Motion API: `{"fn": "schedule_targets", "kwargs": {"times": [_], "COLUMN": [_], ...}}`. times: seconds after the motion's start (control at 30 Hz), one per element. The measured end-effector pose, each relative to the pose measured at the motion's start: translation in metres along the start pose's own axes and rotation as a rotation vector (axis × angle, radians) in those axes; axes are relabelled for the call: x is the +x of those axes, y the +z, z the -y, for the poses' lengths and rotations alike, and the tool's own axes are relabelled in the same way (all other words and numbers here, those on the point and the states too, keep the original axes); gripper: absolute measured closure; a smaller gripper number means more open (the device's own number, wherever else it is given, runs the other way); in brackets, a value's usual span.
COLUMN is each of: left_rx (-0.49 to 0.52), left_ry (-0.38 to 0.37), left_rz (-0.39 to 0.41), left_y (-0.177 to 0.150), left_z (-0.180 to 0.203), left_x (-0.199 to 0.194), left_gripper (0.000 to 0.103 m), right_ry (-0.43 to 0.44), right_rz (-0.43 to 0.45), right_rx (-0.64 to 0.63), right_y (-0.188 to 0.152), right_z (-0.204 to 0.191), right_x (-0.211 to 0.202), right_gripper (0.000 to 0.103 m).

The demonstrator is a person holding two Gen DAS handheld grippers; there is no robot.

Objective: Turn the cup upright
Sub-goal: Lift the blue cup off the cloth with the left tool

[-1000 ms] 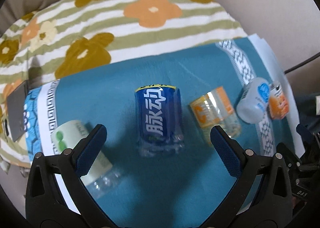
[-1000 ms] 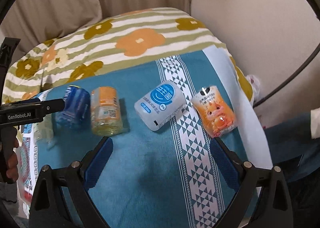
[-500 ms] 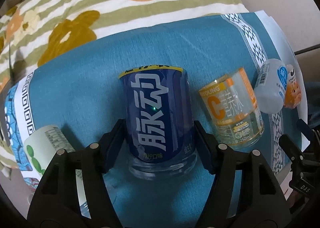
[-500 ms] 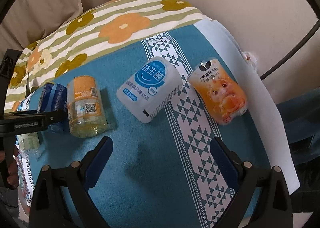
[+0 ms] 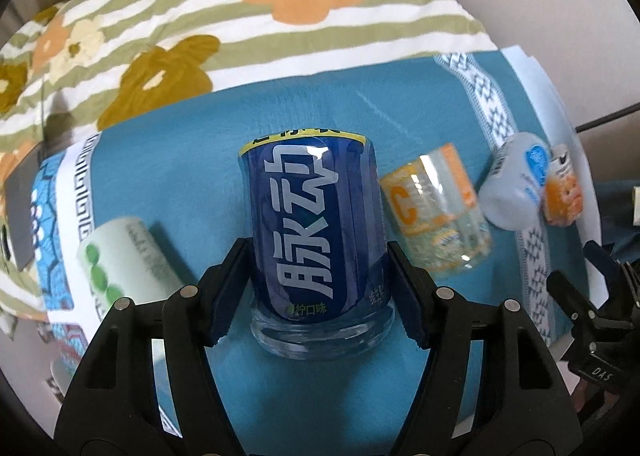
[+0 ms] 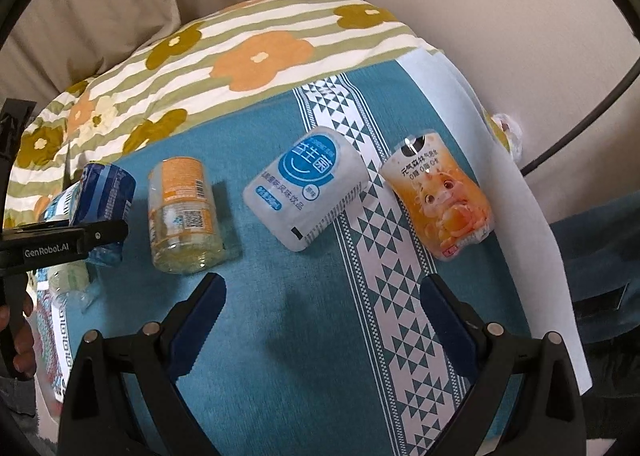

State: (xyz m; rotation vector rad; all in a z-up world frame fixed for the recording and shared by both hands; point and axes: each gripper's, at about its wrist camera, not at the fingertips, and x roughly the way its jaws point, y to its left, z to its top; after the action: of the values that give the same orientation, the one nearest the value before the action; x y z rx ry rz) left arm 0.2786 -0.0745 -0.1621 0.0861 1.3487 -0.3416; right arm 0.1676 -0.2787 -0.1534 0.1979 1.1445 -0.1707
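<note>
A blue-labelled clear cup (image 5: 316, 232) with white characters lies on its side on the teal cloth (image 5: 180, 159). My left gripper (image 5: 316, 292) is shut on it, one pad on each side near its clear thick end. The same cup (image 6: 106, 195) shows at the far left of the right wrist view, held by the left gripper's black finger. My right gripper (image 6: 322, 326) is open and empty above the cloth, near of the other cups.
Other cups lie on their sides: an orange-labelled clear one (image 5: 434, 211) (image 6: 182, 211), a white and blue one (image 6: 308, 187), an orange cartoon one (image 6: 440, 195) and a white and green one (image 5: 124, 264). A flowered striped blanket (image 5: 240, 15) lies behind.
My left gripper moved forward onto the blue cup and closed on it. The right gripper came a little nearer the cups and stayed open.
</note>
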Motion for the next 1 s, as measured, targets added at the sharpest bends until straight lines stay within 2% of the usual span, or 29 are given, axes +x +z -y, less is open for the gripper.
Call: {"fn": "schedule_targets", "kwargs": {"times": [0.23, 0.43, 0.6, 0.77, 1.0], "left_rx": [-0.069, -0.125, -0.160, -0.179, -0.158], "left_ry": [0.012, 0.011, 0.001, -0.012, 0.033], "left_rz": [0.069, 0.099, 0.091, 0.058, 0.062], "left_y": [-0.036, -0.076, -0.105, -0.129, -0.144], "left_z": [0.018, 0.041, 0.060, 0.073, 0.076], "left_x": [-0.038, -0.053, -0.042, -0.015, 0.009], "left_gripper": [0.032, 0.032, 0.032, 0.032, 0.031], "right_ry": [0.049, 0.093, 0.116, 0.122, 0.127], "right_rz": [0.052, 0.078, 0.083, 0.069, 0.031], "right_rx": [-0.067, -0.116, -0.152, -0.181, -0.214], "right_y": [-0.008, -0.022, -0.037, -0.052, -0.069], "right_z": [0.007, 0.022, 0.034, 0.043, 0.049], "right_x": [-0.029, -0.047, -0.051, -0.046, -0.030], "right_gripper": [0.006, 0.006, 0.006, 0.006, 0.006]}}
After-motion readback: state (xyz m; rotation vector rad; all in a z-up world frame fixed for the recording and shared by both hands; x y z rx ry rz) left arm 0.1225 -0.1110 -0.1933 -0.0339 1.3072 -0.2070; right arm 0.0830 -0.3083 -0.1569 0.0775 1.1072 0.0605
